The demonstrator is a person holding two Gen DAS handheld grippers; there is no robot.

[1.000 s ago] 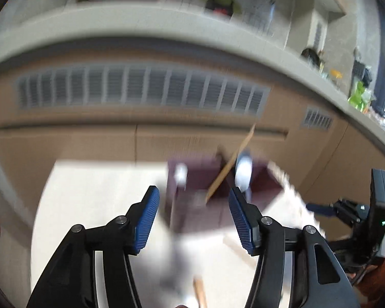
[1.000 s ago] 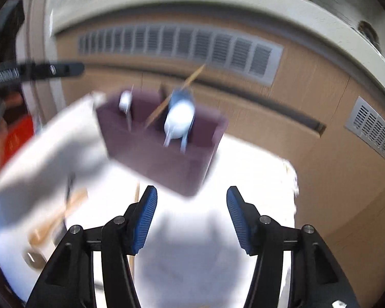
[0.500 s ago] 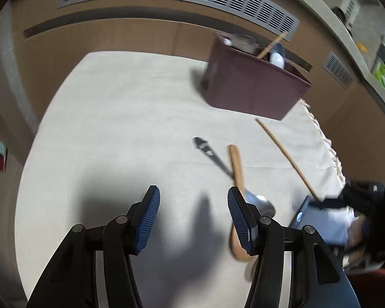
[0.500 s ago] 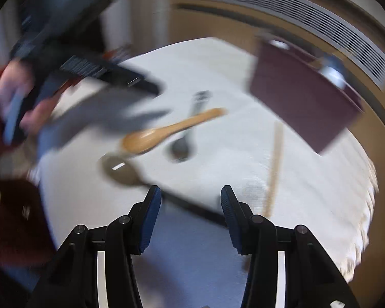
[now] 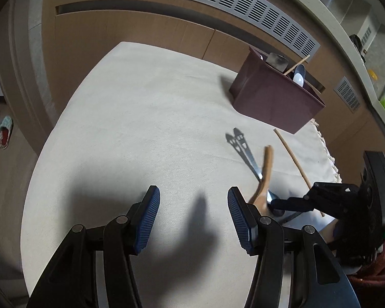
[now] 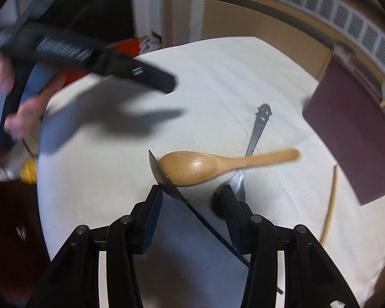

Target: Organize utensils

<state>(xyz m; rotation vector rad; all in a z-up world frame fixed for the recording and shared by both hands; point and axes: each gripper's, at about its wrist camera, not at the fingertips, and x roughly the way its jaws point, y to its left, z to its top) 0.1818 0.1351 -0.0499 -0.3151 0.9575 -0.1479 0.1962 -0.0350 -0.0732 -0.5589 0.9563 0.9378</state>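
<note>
My right gripper has dropped low over the loose utensils since half a second ago, fingers spread, holding nothing. Left gripper hovers spread, empty. On the cloth: one wooden spoon, one metal spoon, one chopstick, near the holder.

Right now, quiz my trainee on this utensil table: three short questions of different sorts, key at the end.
1. True or false: the wooden spoon lies across the handle of the metal spoon.
2. Multiple choice: the maroon organizer box is A) empty, B) already holding utensils, C) tipped on its side.
3. Fill in: the right tongs are ____ around the dark utensil that lies under the wooden spoon's bowl.

Key: 1 true; 2 B; 3 open. The left tongs are also open, over bare tablecloth.
</note>
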